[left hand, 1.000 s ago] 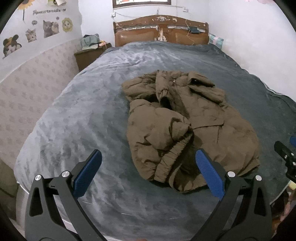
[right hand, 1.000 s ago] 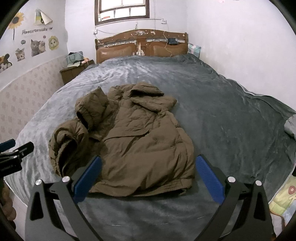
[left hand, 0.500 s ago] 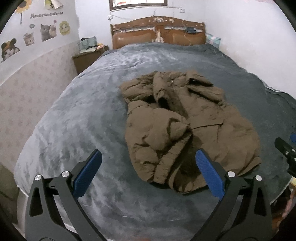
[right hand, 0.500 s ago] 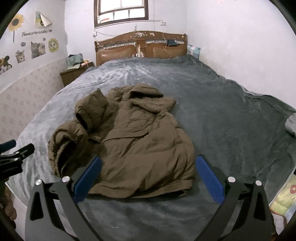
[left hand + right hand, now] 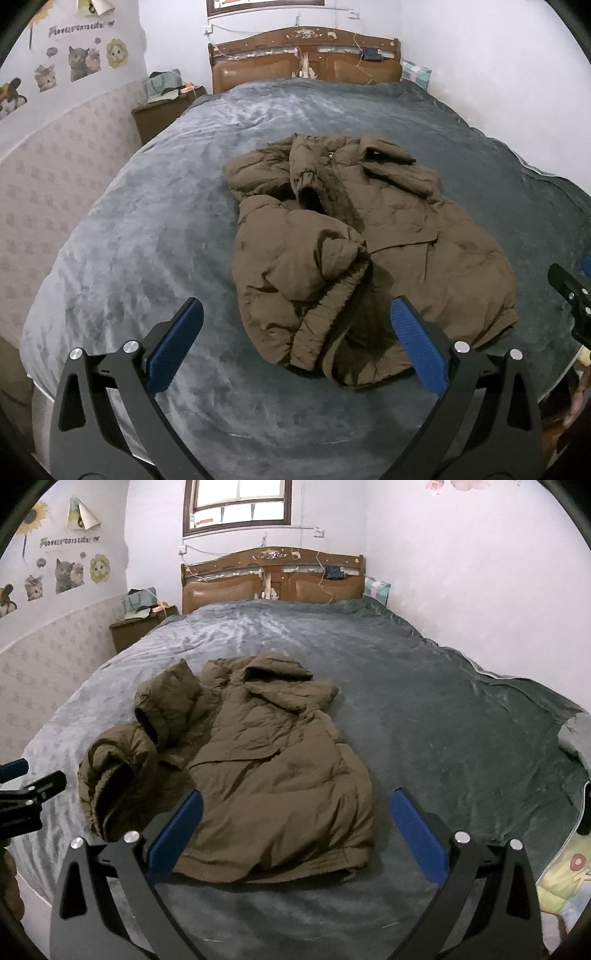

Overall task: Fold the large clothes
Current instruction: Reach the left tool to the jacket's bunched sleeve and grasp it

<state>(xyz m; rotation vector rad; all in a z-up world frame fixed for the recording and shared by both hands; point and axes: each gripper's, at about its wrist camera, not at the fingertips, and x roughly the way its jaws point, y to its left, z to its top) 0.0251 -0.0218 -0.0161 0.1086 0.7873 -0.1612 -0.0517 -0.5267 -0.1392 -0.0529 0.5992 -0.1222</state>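
Observation:
A brown padded jacket (image 5: 362, 243) lies crumpled on the grey bed cover (image 5: 155, 236), its left side bunched up and a sleeve folded over the body. It also shows in the right wrist view (image 5: 266, 771), with the hood toward the headboard. My left gripper (image 5: 295, 347) is open and empty, held above the foot of the bed just short of the jacket's bunched hem. My right gripper (image 5: 295, 830) is open and empty above the jacket's bottom hem. Each gripper's tip shows at the edge of the other view.
A wooden headboard (image 5: 273, 579) stands at the far end. A bedside cabinet (image 5: 136, 627) with clutter is at the back left. Walls close in on the left and right. A yellow patterned cloth (image 5: 565, 882) lies at the bed's right front edge.
Both grippers have drawn back and risen slightly, so the jacket sits a little farther away. The jacket itself has not moved. Both grippers stay open.

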